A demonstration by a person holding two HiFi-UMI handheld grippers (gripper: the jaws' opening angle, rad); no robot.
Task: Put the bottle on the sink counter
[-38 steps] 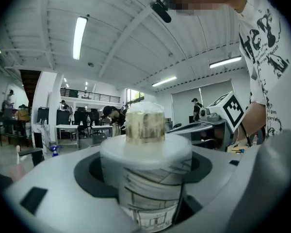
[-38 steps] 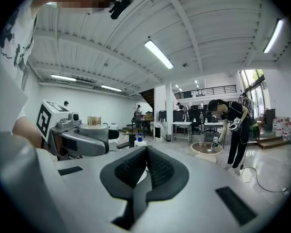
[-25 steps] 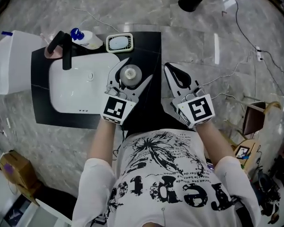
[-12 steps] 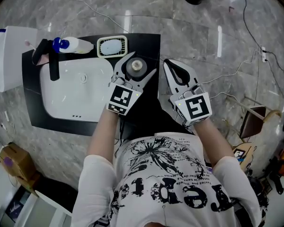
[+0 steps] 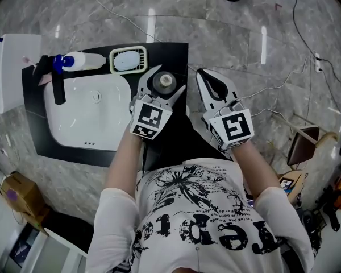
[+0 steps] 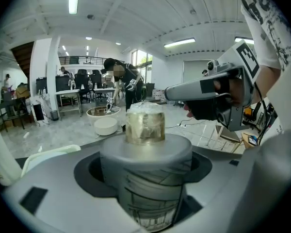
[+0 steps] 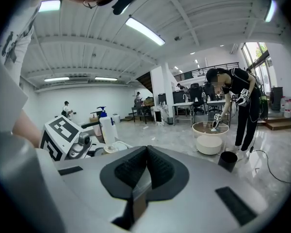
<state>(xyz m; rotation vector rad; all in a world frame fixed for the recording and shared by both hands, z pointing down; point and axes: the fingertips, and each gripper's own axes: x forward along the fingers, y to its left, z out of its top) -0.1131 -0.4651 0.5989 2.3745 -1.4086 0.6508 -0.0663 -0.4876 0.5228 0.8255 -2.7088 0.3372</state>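
Note:
Seen from above in the head view, a grey bottle [image 5: 165,82] with a small pale cap sits between the jaws of my left gripper [image 5: 166,79], over the black sink counter [image 5: 177,54] just right of the white basin [image 5: 68,131]. The left gripper view shows the jaws shut on the bottle [image 6: 146,178] below its wide grey collar, the bottle upright. I cannot tell whether its base touches the counter. My right gripper [image 5: 201,76] hovers to the right of the bottle, off the counter's right edge. Its jaws [image 7: 146,165] are shut with nothing held.
A black faucet [image 5: 57,87] stands at the basin's left rim. Behind the basin lie a white pump bottle with a blue top [image 5: 82,61] and a soap dish [image 5: 127,60]. A white box [image 5: 8,67] stands left of the counter. Cables cross the marble floor at the right.
My left gripper has carried the bottle a little farther from the basin, toward the counter's right part. The right gripper has stayed beside it, still shut.

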